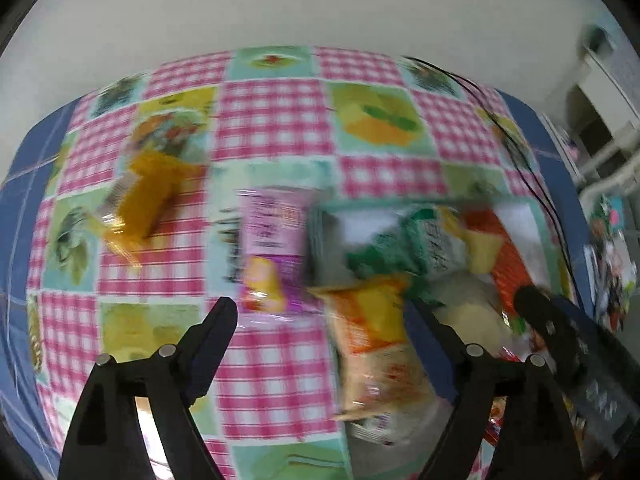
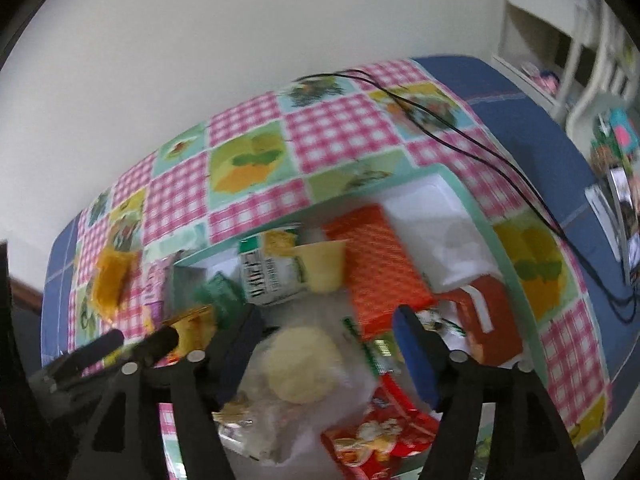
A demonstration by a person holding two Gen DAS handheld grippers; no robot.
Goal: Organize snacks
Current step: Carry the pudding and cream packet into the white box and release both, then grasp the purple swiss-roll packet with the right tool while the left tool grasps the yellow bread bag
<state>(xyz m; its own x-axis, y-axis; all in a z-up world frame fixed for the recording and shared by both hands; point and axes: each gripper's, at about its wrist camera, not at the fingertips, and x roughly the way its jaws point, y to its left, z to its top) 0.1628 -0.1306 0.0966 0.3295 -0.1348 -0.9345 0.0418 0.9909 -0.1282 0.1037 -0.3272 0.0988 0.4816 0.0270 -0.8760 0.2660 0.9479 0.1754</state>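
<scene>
A mint-rimmed white tray (image 2: 486,216) on the checked tablecloth holds an orange packet (image 2: 380,264), a yellow pudding cup (image 2: 324,264), a green and white packet (image 2: 268,276) and a red packet (image 2: 488,320). My right gripper (image 2: 326,336) stands open over the tray, with a clear bag holding a pale bun (image 2: 300,364) lying between its fingers; the right pad is clear of it. My left gripper (image 1: 320,320) is open at the tray's left edge (image 1: 320,216). An orange and yellow packet (image 1: 372,328) lies loose by its right finger. The picture is blurred.
A yellow-orange packet (image 1: 148,200) and a purple packet (image 1: 276,236) lie on the cloth left of the tray. A red snack bag (image 2: 380,436) sits at the tray's near end. Black cables (image 2: 460,136) cross the far right of the table. White wall behind.
</scene>
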